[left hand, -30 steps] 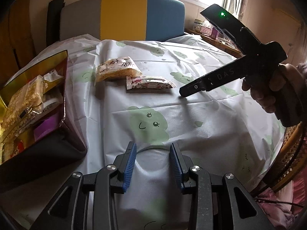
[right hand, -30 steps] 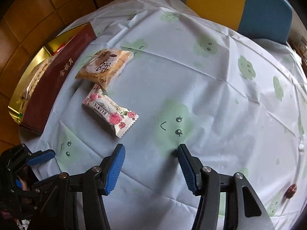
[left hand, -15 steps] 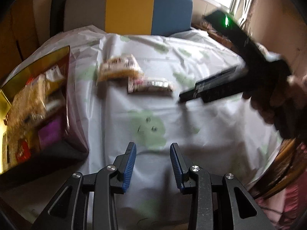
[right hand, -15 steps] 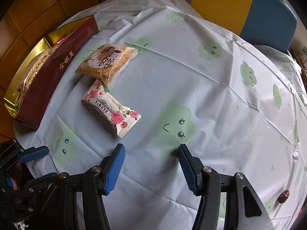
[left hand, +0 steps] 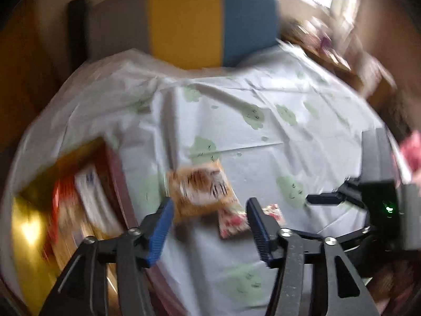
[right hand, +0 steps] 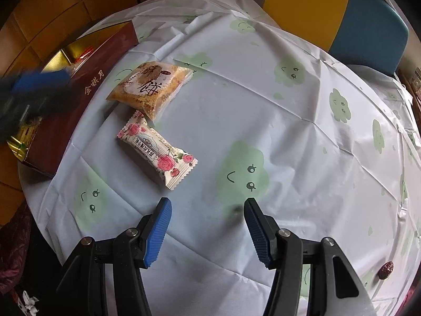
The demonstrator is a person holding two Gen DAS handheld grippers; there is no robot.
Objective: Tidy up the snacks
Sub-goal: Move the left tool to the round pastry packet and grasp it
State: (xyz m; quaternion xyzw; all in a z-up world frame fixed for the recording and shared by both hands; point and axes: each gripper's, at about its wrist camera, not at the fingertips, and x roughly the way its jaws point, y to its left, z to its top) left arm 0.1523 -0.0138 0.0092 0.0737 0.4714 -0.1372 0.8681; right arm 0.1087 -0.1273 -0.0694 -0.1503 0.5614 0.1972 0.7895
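A tan cake packet (right hand: 150,88) and a white rose-print packet (right hand: 158,148) lie side by side on the tablecloth, next to a dark red snack box (right hand: 76,89) with a gold inside. My right gripper (right hand: 208,227) is open and empty, hovering short of the rose packet. My left gripper (left hand: 210,223) is open and empty, above the tan packet (left hand: 201,193) and rose packet (left hand: 234,221); this view is blurred. The box (left hand: 86,197) holds several snacks. The left gripper also shows blurred at the right wrist view's left edge (right hand: 31,84).
A round table under a white cloth with green cloud faces (right hand: 263,121). A chair with grey, yellow and blue back (left hand: 184,23) stands behind it. A small dark red date (right hand: 386,273) lies near the right table edge. A cluttered side table (left hand: 342,60) stands at back right.
My left gripper has swung forward and up over the two packets and opened wider. My right gripper has stayed open and shifted slightly toward the rose packet.
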